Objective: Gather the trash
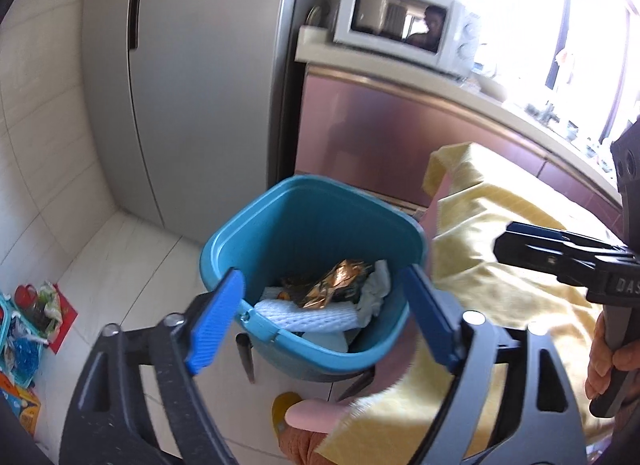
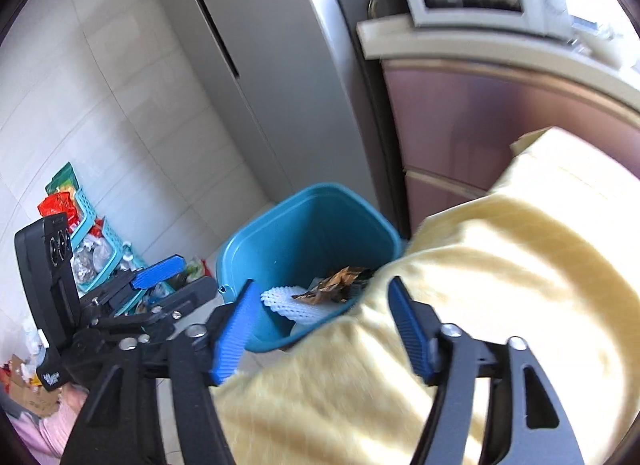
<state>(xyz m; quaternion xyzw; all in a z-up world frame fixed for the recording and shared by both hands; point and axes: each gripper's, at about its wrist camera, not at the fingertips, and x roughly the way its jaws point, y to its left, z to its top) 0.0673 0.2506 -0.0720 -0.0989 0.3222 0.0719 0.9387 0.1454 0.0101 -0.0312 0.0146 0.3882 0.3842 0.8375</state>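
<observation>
We are holding the left gripper [image 1: 320, 319] and right gripper [image 2: 324, 331] above the blue bin [image 1: 240, 235] — jaws apart, gripping nothing. A wrapper [image 1: 332, 283] and foam netting [image 1: 304, 315] are lying inside it — litter [image 1: 30, 321] beside it is awaiting collection.

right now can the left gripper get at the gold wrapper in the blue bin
Probably yes. The left gripper is open above the blue bin, and the gold wrapper lies uncovered on top of the white foam net, nothing between.

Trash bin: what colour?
Teal blue bin, plain, no pattern; clearest in the left wrist view.
</observation>
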